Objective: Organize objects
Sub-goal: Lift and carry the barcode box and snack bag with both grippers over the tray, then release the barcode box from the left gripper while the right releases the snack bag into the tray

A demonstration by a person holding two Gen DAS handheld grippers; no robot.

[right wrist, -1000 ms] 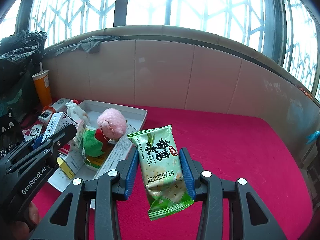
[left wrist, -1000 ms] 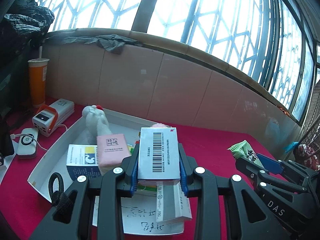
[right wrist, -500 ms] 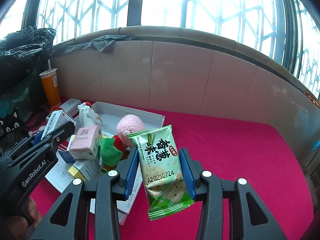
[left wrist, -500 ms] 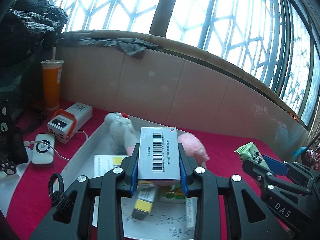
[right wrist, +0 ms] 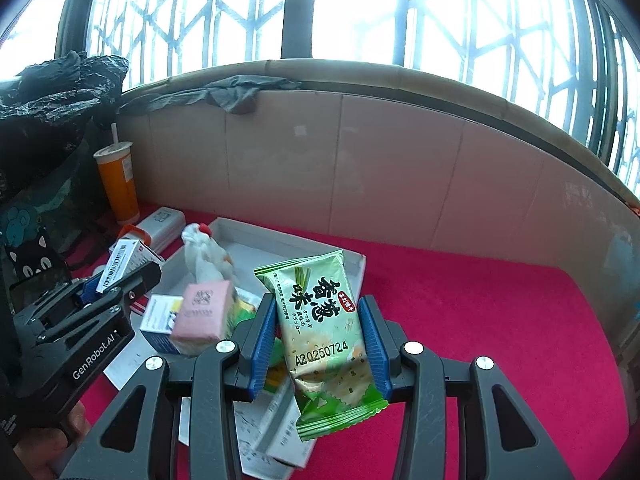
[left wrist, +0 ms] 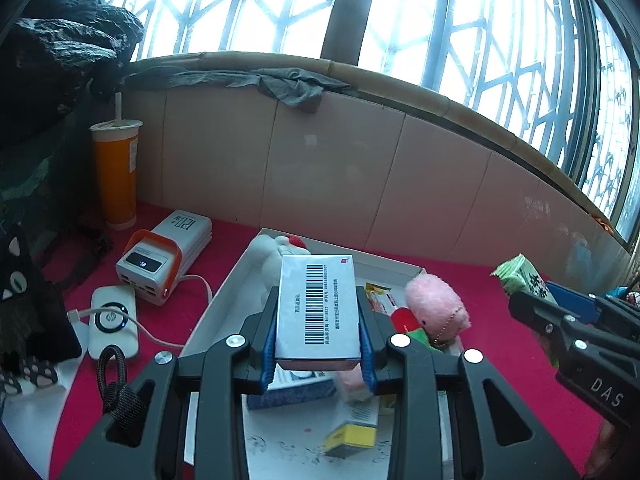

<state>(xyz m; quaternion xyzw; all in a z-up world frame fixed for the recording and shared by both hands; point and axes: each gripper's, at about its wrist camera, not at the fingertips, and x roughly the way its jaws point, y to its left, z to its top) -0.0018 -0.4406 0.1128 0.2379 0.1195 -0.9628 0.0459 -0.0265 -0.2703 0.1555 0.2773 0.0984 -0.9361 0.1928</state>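
Note:
My left gripper [left wrist: 318,336] is shut on a white barcode box [left wrist: 318,312], held above the white tray [left wrist: 224,300]. My right gripper [right wrist: 320,344] is shut on a green cracker packet [right wrist: 324,332], hanging over the tray's right part [right wrist: 360,264]. In the tray lie a white plush toy [right wrist: 202,256], a pink plush [left wrist: 434,310], a pink box [right wrist: 202,312], a blue-and-white box [right wrist: 158,318], a small yellow box [left wrist: 352,436] and paper leaflets [right wrist: 276,432]. The right gripper with its packet [left wrist: 520,276] shows at the right of the left wrist view.
A red cloth [right wrist: 480,320] covers the table, with a tiled wall [right wrist: 400,176] behind. Left of the tray stand an orange cup with a straw [left wrist: 116,172], a white-and-orange power bank [left wrist: 160,256], a white charger with cable [left wrist: 114,320] and a dark bag [right wrist: 36,216].
Both grippers have moved level across the tray with their loads still held. The tray's contents now sit lower and nearer in both views, and the cup and power bank show further in.

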